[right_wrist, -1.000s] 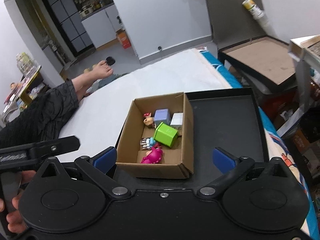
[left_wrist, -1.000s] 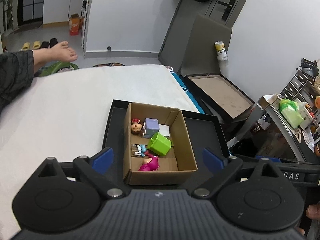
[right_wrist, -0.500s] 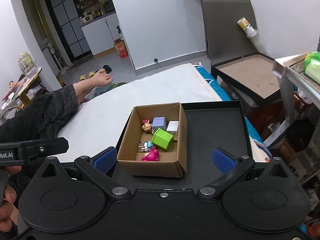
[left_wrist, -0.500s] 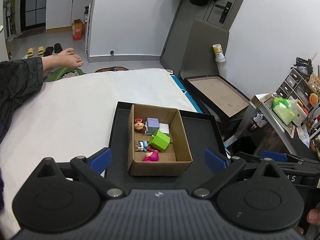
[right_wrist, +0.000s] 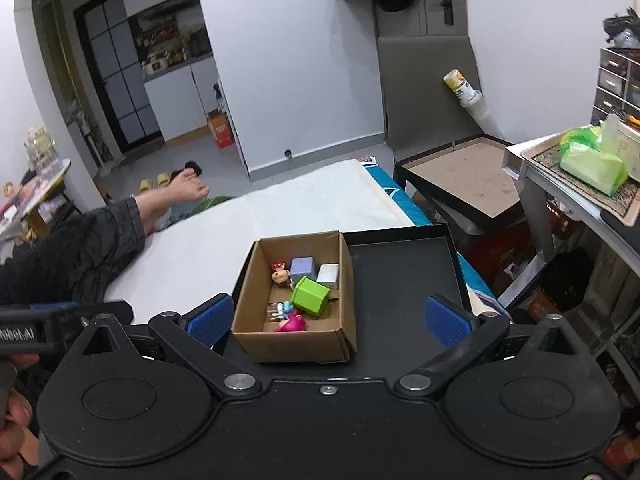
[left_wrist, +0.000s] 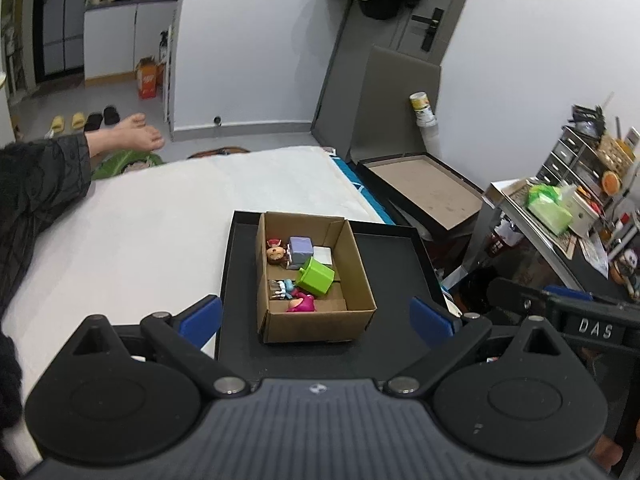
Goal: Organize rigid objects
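Observation:
A brown cardboard box stands in a black tray on the white bed. Inside lie a green cube, a lilac cube, a white block, a brown-headed figurine, a pale blue figurine and a pink toy. My left gripper and right gripper are both open and empty, held back above the box's near side.
A person's leg and bare foot lie at the bed's far left. A second black tray leans off the bed's right. A cluttered desk with a green tissue pack stands at the right.
Both grippers have drawn back and up from the box, which now looks smaller and farther. The toys in the box have not moved.

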